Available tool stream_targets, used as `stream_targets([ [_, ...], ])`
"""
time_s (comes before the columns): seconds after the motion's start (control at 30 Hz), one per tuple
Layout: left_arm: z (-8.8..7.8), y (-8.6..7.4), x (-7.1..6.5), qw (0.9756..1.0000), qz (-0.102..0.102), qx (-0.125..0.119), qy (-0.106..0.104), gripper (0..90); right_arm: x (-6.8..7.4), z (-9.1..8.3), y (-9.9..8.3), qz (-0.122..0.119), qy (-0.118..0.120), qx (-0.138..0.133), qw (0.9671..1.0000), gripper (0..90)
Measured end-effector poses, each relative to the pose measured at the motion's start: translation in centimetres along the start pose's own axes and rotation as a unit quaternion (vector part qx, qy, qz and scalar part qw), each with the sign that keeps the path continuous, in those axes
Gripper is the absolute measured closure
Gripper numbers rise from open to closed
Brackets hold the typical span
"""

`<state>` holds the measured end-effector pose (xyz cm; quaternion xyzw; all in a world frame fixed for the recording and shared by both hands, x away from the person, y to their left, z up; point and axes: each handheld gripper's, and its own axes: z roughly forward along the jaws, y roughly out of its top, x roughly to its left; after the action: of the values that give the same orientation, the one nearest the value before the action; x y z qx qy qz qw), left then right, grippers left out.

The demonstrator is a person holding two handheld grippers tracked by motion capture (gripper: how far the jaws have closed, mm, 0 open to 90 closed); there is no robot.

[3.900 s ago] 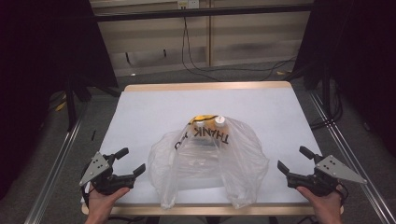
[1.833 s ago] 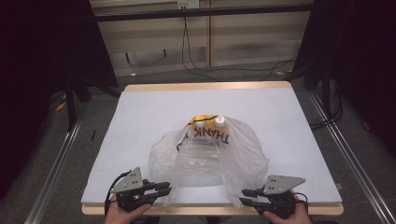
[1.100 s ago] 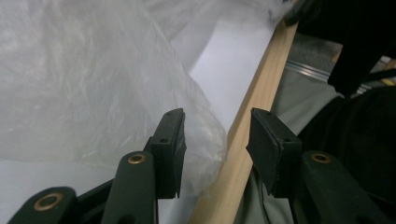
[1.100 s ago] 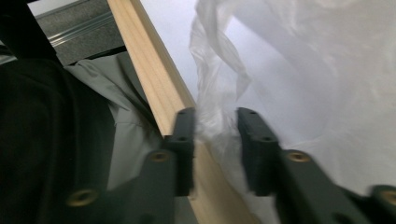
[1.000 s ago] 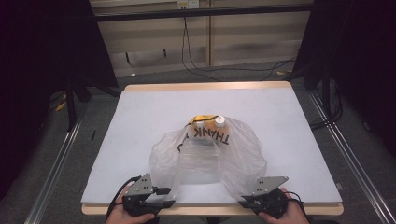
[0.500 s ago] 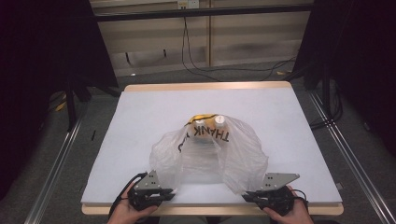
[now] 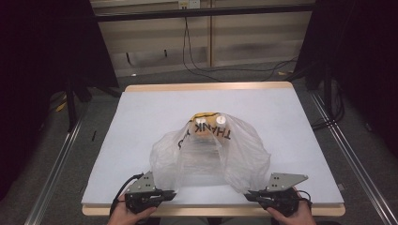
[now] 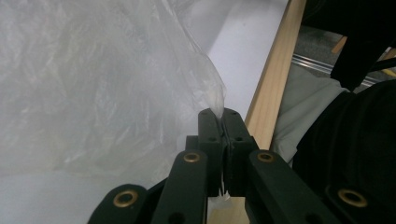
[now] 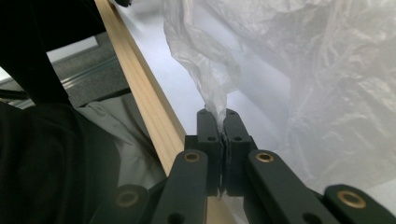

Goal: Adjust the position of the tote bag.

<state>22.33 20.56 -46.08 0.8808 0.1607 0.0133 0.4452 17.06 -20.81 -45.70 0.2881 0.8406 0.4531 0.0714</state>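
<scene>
A thin, clear plastic bag (image 7: 211, 154) printed "THANK YOU" sits at the middle of the white surface (image 7: 141, 122), stretched toward its near wooden edge. The left gripper (image 7: 162, 194) has its fingers (image 8: 211, 128) closed on a pinched corner of the bag's near left side; the right gripper (image 7: 253, 195) has its fingers (image 9: 235, 127) clamped on a twisted strand at the near right. Two white caps (image 7: 210, 121) and something yellow show through the bag's far end. The person's hands hold both grippers at the surface's front edge.
</scene>
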Motion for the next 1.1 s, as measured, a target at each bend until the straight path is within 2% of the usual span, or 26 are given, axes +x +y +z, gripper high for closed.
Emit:
stream_targets([
  [0.23,-1.0,-0.1,0.0,0.9995,-0.004,-0.031,0.001,88.8,0.1,-0.6,0.4,-0.008,0.000,-0.023,0.9997,89.0],
  [0.43,-1.2,0.0,-0.1,0.9990,-0.008,-0.044,-0.004,89.0,0.1,-0.7,0.5,-0.008,-0.001,-0.027,0.9996,89.1],
  [0.5,-1.4,0.1,-0.1,0.9989,-0.009,-0.047,-0.004,89.0,0.1,-1.0,0.6,-0.008,-0.001,-0.036,0.9993,89.1],
  [0.77,-2.4,0.7,-0.4,0.9972,-0.008,-0.074,0.003,89.0,-0.1,-1.5,1.5,-0.012,-0.003,-0.062,0.9980,89.2],
  [0.83,-2.5,0.8,-0.4,0.9959,-0.012,-0.090,-0.004,89.0,-0.1,-1.6,1.7,-0.013,-0.005,-0.065,0.9978,89.2],
  [1.1,-3.2,1.7,-0.5,0.9949,-0.011,-0.100,0.007,89.4,-0.4,-2.1,2.5,-0.007,-0.006,-0.085,0.9963,89.2],
])
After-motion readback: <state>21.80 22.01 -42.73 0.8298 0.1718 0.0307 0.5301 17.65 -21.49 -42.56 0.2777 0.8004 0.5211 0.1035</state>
